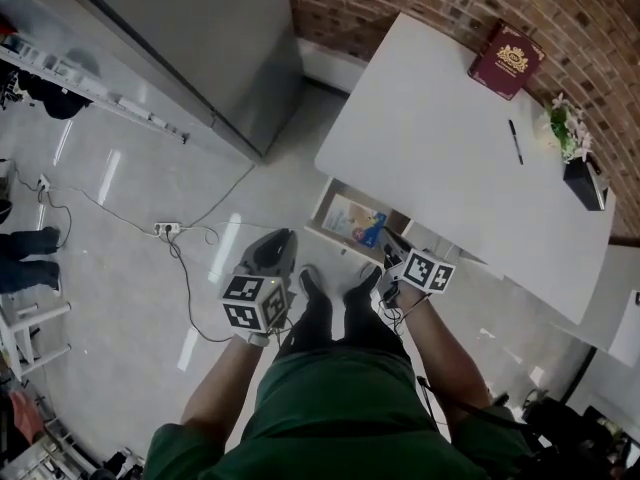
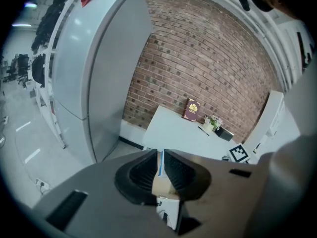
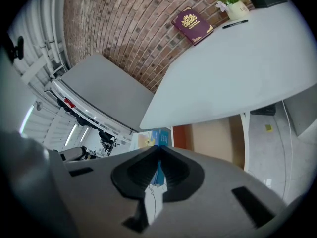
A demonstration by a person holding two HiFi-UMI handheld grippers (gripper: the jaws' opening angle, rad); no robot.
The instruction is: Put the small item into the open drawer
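The person stands upright before the white desk point(image 1: 440, 158), shoes point(image 1: 330, 303) close to the open drawer point(image 1: 316, 211) that projects from under its near edge. On the left gripper point(image 2: 161, 152) the jaws are drawn together to a narrow slit with nothing clamped. On the right gripper point(image 3: 158, 150) the jaws meet tip to tip. A thin blue sliver shows in the seam, too slight to identify, and I judge that nothing is gripped. A small blue item point(image 1: 371, 232) lies inside the drawer beside a pale printed card point(image 1: 347, 218). I take it to be the task's item, already deposited, though this cannot be confirmed. Hazards noted: the drawer stands open low by the feet, so a step forward could strike its front and jolt the contents or knock it shut. If the blue item is not the intended one, both grippers would have to part before any pickup. Approaching closed would shove a light item along instead of seizing it. A loose cable point(image 1: 185, 263) trails over the floor on the left and could catch a foot.
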